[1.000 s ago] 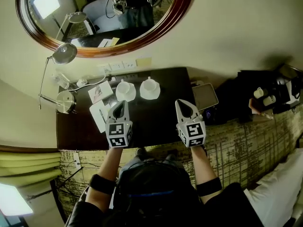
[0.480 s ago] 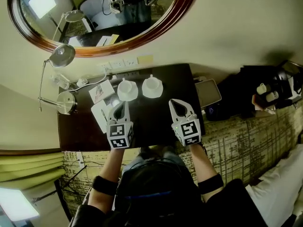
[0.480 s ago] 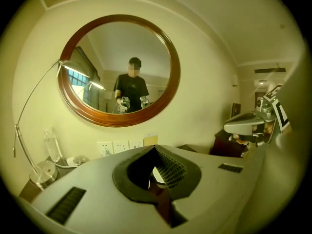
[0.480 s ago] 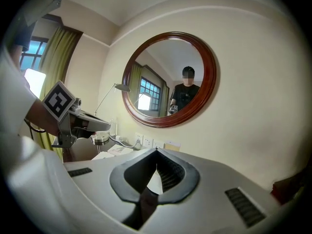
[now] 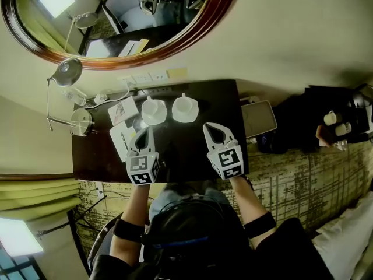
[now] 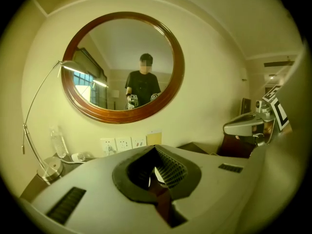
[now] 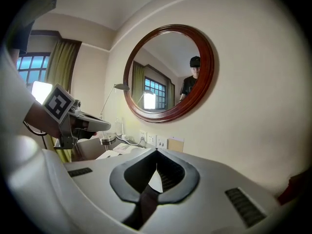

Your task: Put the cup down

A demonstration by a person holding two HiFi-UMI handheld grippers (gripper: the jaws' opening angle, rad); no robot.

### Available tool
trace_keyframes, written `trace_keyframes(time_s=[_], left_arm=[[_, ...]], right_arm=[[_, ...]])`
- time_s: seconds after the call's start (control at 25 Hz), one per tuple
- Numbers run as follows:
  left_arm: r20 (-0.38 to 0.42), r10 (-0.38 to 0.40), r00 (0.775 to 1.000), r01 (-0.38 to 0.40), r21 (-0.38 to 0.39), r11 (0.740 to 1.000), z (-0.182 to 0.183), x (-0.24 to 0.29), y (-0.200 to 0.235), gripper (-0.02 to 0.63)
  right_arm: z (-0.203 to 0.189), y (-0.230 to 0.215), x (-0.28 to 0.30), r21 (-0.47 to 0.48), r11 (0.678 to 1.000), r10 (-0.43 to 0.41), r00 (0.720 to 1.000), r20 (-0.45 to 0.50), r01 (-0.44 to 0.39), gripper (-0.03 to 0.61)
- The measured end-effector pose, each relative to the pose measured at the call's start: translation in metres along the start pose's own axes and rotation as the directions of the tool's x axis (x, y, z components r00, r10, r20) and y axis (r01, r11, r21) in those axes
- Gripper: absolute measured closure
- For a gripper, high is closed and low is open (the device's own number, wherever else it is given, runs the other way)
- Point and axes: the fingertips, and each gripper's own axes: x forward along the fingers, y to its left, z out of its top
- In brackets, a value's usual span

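Two white cups stand on saucers at the back of the dark table (image 5: 192,156): the left cup (image 5: 154,111) and the right cup (image 5: 185,108). Both sit upright and neither is held. My left gripper (image 5: 145,130) hovers just in front of the left cup, shut and empty. My right gripper (image 5: 210,127) hangs in front of and to the right of the right cup, also shut with nothing in it. In the left gripper view the jaws (image 6: 155,148) meet at the tip, and the right gripper (image 6: 248,124) shows at the side. The right gripper view shows its jaws (image 7: 156,151) closed.
A chrome desk lamp (image 5: 80,121) and a water bottle (image 5: 74,96) stand at the table's left end, with cards and papers (image 5: 123,111) beside the cups. A grey tablet-like slab (image 5: 259,118) lies right of the table. An oval mirror (image 5: 116,22) hangs above wall sockets (image 5: 143,78).
The right gripper has drifted a little left and forward over the table. The left gripper has barely moved. Both stay shut, and the cups have not moved.
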Motion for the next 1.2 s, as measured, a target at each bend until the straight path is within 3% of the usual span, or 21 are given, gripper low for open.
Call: trace_keyframes(time_s=[0.16,0.32,0.48,0.68,0.76,0.84,0.92,1.04,1.2], left_arm=[[-0.005,0.032,0.999,-0.032,-0.024,0.999,0.003,0.004,0.004,0.609],[-0.013,-0.022,1.000,0.022,0.009,1.000,-0.005,0.015,0.005,0.609],[-0.033,-0.075,0.997,0.076,0.040,0.996,-0.010,0.022,0.012,0.609],[-0.057,-0.126,0.990,0.130,0.071,0.989,-0.026,0.028,0.024,0.609],[-0.062,-0.136,0.989,0.140,0.071,0.988,-0.032,0.031,0.028,0.609],[-0.073,-0.144,0.987,0.149,0.067,0.987,-0.040,0.034,0.032,0.609],[-0.090,-0.169,0.982,0.175,0.069,0.982,-0.047,0.035,0.030,0.609],[-0.105,-0.199,0.974,0.208,0.075,0.975,-0.055,0.038,0.027,0.609],[-0.108,-0.205,0.973,0.214,0.074,0.974,-0.061,0.042,0.031,0.609]], right_arm=[[-0.009,0.002,0.010,0.006,0.999,0.034,0.999,-0.009,-0.034,0.574],[-0.021,0.012,0.024,0.034,0.999,0.025,0.999,-0.021,-0.024,0.552],[-0.041,0.025,0.043,0.034,0.999,-0.013,0.995,-0.097,0.016,0.544],[-0.077,0.037,0.083,0.053,0.996,-0.060,0.988,-0.140,0.068,0.407],[-0.094,0.033,0.103,0.073,0.992,-0.088,0.985,-0.149,0.099,0.329],[-0.110,0.026,0.124,0.094,0.987,-0.113,0.981,-0.160,0.129,0.203],[-0.124,0.015,0.144,0.111,0.980,-0.144,0.976,-0.163,0.163,0.133],[-0.142,-0.004,0.170,0.121,0.970,-0.187,0.967,-0.171,0.209,0.097],[-0.165,-0.015,0.198,0.112,0.968,-0.200,0.958,-0.208,0.226,0.097]])
